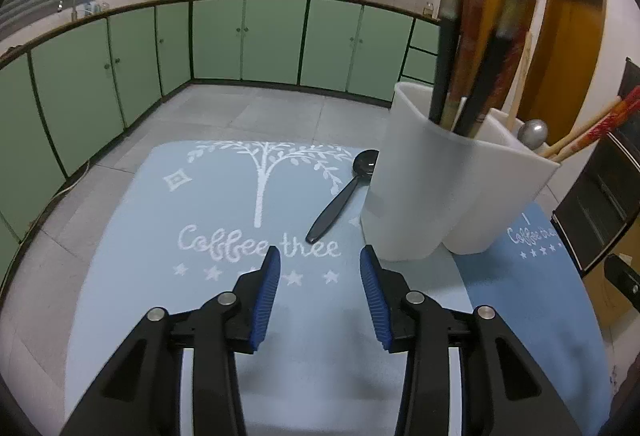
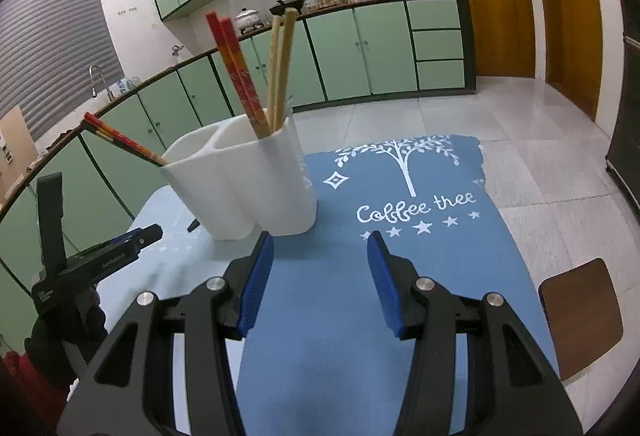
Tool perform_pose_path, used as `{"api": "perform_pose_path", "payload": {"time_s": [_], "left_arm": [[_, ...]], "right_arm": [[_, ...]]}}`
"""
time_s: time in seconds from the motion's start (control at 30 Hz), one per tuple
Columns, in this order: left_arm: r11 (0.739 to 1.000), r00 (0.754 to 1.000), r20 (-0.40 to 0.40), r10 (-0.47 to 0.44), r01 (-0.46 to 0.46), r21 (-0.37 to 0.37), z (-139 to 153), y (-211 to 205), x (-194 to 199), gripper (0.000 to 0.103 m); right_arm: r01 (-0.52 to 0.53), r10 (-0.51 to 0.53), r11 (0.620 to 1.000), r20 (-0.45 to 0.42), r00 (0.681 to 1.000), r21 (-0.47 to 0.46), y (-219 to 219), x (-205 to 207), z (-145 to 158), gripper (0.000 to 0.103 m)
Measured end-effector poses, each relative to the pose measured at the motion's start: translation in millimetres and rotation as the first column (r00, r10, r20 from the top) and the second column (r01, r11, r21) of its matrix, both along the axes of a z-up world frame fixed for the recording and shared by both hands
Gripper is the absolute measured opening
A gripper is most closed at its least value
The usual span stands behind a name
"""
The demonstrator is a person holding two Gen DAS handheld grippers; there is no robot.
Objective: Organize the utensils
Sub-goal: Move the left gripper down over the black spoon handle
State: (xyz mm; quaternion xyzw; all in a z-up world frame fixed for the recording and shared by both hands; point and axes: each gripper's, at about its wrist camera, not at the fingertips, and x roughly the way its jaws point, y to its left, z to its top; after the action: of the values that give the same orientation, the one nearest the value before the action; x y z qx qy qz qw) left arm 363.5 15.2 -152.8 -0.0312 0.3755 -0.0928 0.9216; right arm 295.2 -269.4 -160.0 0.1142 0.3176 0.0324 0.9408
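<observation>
A light blue mat (image 1: 168, 236) and a darker blue mat (image 2: 420, 276), both printed with a white tree, covered the surface. Where they met stood a white utensil holder (image 1: 432, 196) with several compartments, upright, holding dark chopsticks (image 1: 472, 76), red chopsticks (image 2: 236, 72), pale wooden chopsticks (image 2: 280, 68) and a metal spoon (image 1: 533, 133). A black spoon (image 1: 344, 196) lay on the light mat just left of the holder, bowl pointing away. The left hand-held gripper (image 1: 320, 276) hovered near its handle, jaws apart and empty. The right hand-held gripper (image 2: 320, 260) hung released over the darker mat, grasping nothing.
</observation>
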Motion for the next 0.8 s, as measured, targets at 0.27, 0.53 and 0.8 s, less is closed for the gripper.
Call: {"api": "perform_pose_path", "payload": {"time_s": [0.27, 0.53, 0.8], "left_arm": [[1.000, 0.999, -0.041, -0.019, 0.019, -0.005, -14.5, -5.5, 29.1, 0.035], [0.999, 0.996, -0.085, -0.028, 0.026, -0.018, -29.1, -6.9, 48.0, 0.030], [0.998, 0.993, -0.115, -0.031, 0.026, -0.049, -37.3, -6.8, 61.2, 0.028]], "right_arm": [[0.010, -0.010, 1.000, -0.027, 1.000, 0.002, -4.7, 10.1, -10.0, 0.048], [0.016, -0.016, 1.000, -0.052, 0.999, 0.008, -7.9, 16.8, -19.5, 0.048], [0.028, -0.026, 0.999, -0.079, 0.997, 0.020, -13.0, 21.3, -29.6, 0.048]]}}
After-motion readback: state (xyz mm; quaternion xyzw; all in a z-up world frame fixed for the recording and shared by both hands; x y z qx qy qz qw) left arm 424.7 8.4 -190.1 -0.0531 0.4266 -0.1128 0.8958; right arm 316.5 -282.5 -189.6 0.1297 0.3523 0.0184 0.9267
